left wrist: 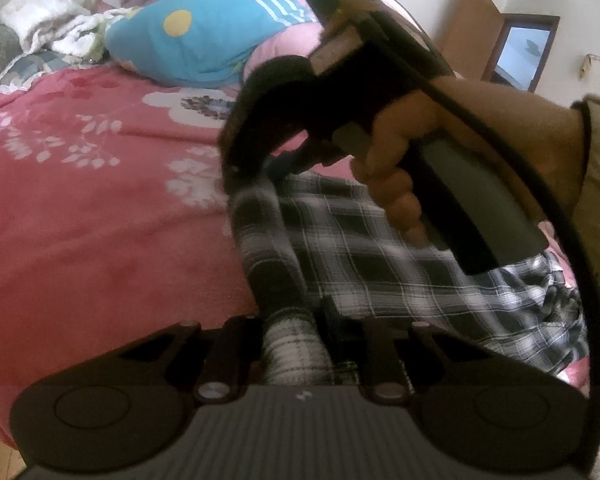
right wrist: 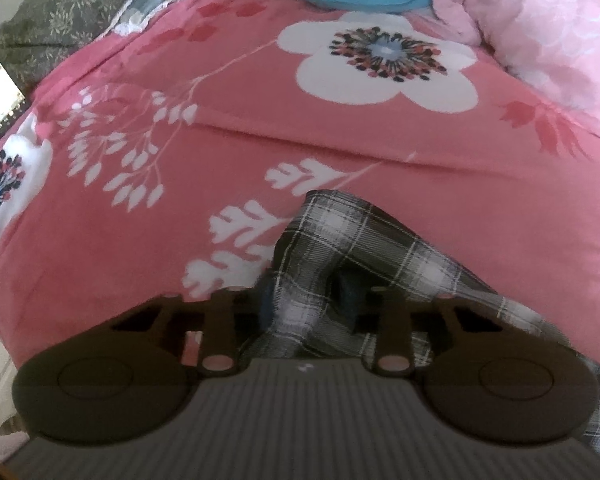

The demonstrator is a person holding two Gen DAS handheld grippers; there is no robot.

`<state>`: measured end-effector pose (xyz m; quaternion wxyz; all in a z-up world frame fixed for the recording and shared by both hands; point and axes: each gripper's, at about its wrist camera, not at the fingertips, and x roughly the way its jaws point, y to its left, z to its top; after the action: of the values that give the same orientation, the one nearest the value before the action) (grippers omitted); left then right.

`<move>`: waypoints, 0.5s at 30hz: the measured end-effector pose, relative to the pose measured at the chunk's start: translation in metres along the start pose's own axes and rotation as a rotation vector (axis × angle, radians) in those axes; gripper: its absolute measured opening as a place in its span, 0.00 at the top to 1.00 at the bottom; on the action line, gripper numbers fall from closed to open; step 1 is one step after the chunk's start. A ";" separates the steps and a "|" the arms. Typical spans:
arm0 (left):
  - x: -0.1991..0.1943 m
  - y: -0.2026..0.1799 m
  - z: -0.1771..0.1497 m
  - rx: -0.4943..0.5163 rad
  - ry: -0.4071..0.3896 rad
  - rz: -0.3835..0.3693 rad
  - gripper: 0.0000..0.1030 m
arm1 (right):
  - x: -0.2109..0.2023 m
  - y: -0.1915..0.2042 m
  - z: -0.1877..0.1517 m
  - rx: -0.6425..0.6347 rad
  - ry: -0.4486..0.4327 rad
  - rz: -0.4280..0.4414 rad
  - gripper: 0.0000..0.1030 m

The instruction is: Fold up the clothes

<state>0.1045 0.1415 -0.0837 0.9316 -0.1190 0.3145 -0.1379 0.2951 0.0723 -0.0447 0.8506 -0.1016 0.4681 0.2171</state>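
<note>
A black-and-white plaid garment lies on the pink floral bedspread. In the left wrist view, my left gripper is shut on a bunched near edge of the plaid cloth. A person's hand holds my right gripper, which points down onto the garment's far corner. In the right wrist view, the plaid garment rises in a peaked fold from the bedspread, and my right gripper is shut on that fold, with cloth filling the gap between its fingers.
A blue pillow and a pale pink quilt lie at the far side of the bed. White crumpled cloth sits at the far left. A lit phone lies at the left edge. A brown door stands beyond.
</note>
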 end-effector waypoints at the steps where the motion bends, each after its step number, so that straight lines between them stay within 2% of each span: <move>1: -0.001 0.000 0.000 0.001 -0.004 -0.001 0.88 | -0.001 -0.002 -0.001 0.002 -0.007 0.007 0.80; 3: -0.003 0.000 -0.001 -0.001 -0.015 -0.004 0.90 | -0.005 -0.006 -0.003 0.012 -0.020 0.023 0.87; 5: -0.006 0.000 -0.002 0.000 -0.028 -0.009 0.90 | -0.009 -0.012 -0.005 0.030 -0.038 0.048 0.89; 15: -0.020 -0.014 0.003 -0.019 -0.085 -0.089 0.92 | -0.058 -0.052 -0.014 0.128 -0.174 0.208 0.91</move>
<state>0.0883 0.1351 -0.0662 0.9360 -0.1476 0.2702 -0.1709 0.2820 0.0049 -0.0047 0.8657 0.0210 0.4133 0.2818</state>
